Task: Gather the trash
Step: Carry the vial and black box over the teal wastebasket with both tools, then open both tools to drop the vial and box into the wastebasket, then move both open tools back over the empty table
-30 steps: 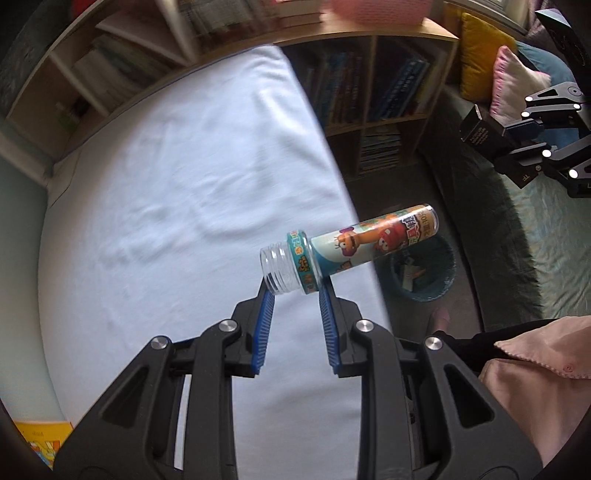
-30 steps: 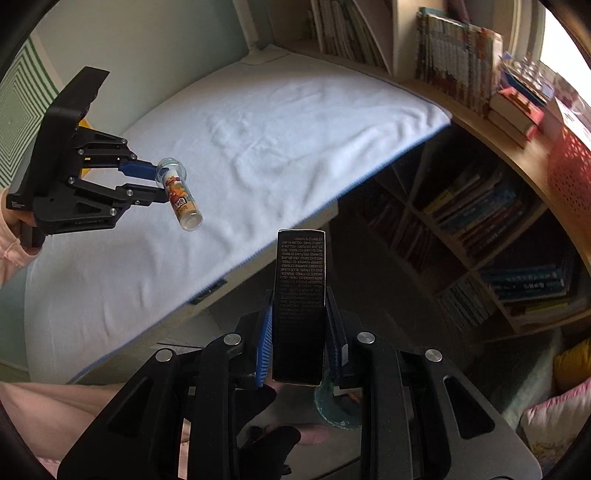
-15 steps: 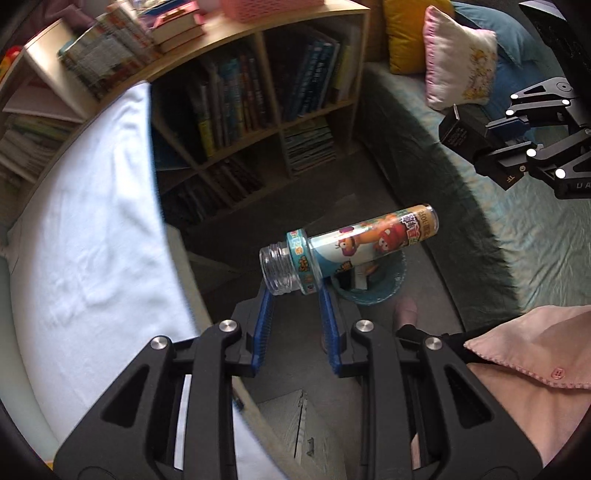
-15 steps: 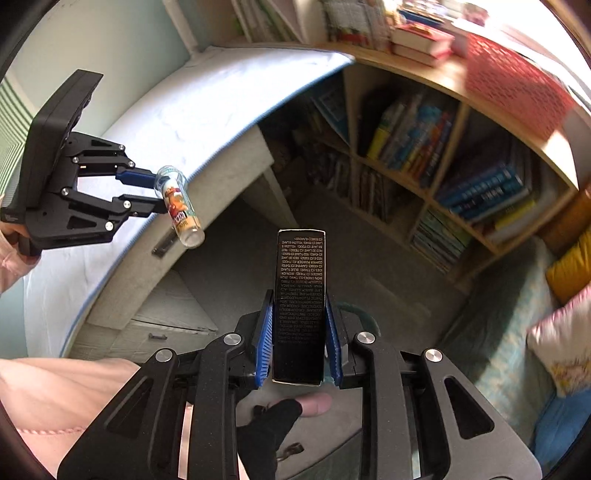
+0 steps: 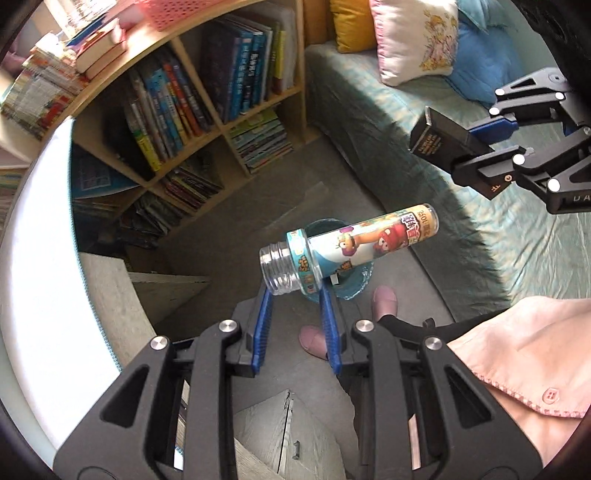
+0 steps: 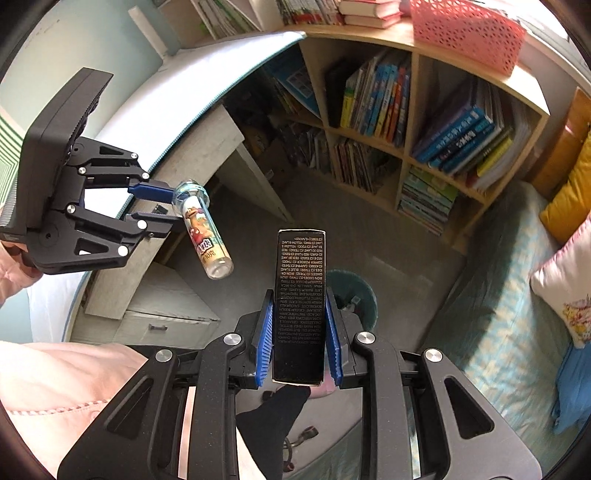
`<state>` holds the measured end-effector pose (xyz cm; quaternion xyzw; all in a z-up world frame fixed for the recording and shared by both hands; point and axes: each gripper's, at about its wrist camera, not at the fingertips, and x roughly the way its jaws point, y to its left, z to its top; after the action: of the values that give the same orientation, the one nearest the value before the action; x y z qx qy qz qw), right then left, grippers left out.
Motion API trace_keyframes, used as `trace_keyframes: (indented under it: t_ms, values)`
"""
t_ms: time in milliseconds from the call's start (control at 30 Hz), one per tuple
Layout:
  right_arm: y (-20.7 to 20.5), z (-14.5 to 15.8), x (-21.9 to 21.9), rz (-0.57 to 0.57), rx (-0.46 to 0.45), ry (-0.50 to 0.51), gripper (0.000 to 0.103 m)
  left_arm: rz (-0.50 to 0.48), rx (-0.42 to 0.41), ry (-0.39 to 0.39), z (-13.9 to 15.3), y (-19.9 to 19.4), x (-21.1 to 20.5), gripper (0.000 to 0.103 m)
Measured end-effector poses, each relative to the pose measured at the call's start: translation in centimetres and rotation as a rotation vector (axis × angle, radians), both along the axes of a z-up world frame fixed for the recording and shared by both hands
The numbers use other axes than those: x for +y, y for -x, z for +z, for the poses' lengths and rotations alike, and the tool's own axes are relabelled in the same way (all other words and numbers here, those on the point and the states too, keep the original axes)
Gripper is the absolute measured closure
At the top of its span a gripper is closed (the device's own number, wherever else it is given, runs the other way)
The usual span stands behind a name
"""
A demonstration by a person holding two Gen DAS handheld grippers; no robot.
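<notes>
My left gripper [image 5: 295, 295] is shut on the neck of a clear plastic bottle [image 5: 354, 247] with a cartoon label and no cap. The bottle lies sideways in the air above a round blue trash bin [image 5: 354, 284] on the floor. My right gripper [image 6: 298, 306] is shut on a tall black box [image 6: 300, 302] with gold print, held upright above the same trash bin [image 6: 360, 295]. The right gripper with the box [image 5: 439, 142] shows at the upper right of the left wrist view. The left gripper with the bottle [image 6: 205, 232] shows at the left of the right wrist view.
A wooden bookshelf [image 6: 402, 147] full of books stands behind the bin, with a pink basket [image 6: 465, 33] on top. A desk with a white cloth [image 5: 33, 258] is at the left. A bed with pillows [image 5: 410, 40] is at the right. The person's feet [image 5: 384, 302] stand by the bin.
Both grippers have swung away from the white desk toward the floor. The blue bin now lies under the bottle and the box. Both grips are unchanged.
</notes>
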<state>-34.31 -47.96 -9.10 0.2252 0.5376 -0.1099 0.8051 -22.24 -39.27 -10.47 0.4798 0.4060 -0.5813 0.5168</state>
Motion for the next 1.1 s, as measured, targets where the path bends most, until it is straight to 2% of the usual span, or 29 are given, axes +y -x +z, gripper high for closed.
trace_keyframes:
  t_ms: [533, 567, 600, 633, 667, 700, 733, 1100]
  values:
    - [0.4, -0.9, -0.5, -0.019, 0.007, -0.027, 0.077, -0.049, 0.009, -0.033, -1.0, 1.6, -0.8, 0.079]
    - [0.4, -0.9, -0.5, -0.019, 0.006, -0.029, 0.077, -0.051, 0.009, -0.034, -1.1, 1.6, -0.8, 0.072]
    - [0.4, -1.0, -0.6, -0.019, 0.006, -0.035, 0.075, -0.05, 0.004, -0.038, -1.3, 1.6, -0.8, 0.041]
    - [0.4, -1.0, -0.5, -0.019, 0.005, -0.039, 0.07, -0.051, -0.008, -0.034, -1.5, 1.7, -0.7, 0.028]
    - [0.3, -1.1, -0.6, -0.018, 0.005, -0.042, 0.062, -0.059, -0.006, -0.027, -1.6, 1.8, -0.5, 0.026]
    - [0.2, -1.0, -0.7, -0.023, 0.004, -0.03, 0.042, -0.063, -0.003, -0.034, -1.7, 1.9, -0.4, 0.026]
    - [0.2, -0.9, -0.8, -0.027, -0.001, -0.017, 0.035, -0.063, -0.004, -0.043, -1.9, 1.8, -0.2, 0.026]
    - [-0.4, -1.1, -1.2, -0.04, 0.009, -0.039, 0.036, -0.028, 0.003, -0.049, -2.1, 1.3, 0.4, 0.026]
